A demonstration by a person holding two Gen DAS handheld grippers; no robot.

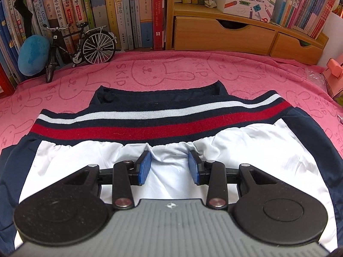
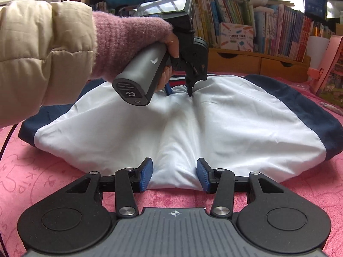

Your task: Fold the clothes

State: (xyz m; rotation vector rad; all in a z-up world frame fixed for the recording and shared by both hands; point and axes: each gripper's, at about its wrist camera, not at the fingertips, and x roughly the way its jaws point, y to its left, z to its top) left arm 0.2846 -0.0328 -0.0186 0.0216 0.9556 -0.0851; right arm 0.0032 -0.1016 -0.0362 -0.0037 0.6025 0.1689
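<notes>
Lying flat on the pink towel [image 1: 171, 68] so it can be doubled over, the jacket [image 2: 235, 115] has its white fabric pinched at opposite edges by left gripper [image 1: 169, 166] and right gripper [image 2: 174, 174], both grasping cloth

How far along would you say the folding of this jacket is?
Done: the jacket lies flat on the pink towel. In hand: the left gripper and right gripper each straddle a pinch of white fabric. Left: the folds themselves; sleeves are not visible.

white-and-navy jacket [image 2: 225, 124], pink bunny-print towel [image 1: 171, 70]
</notes>
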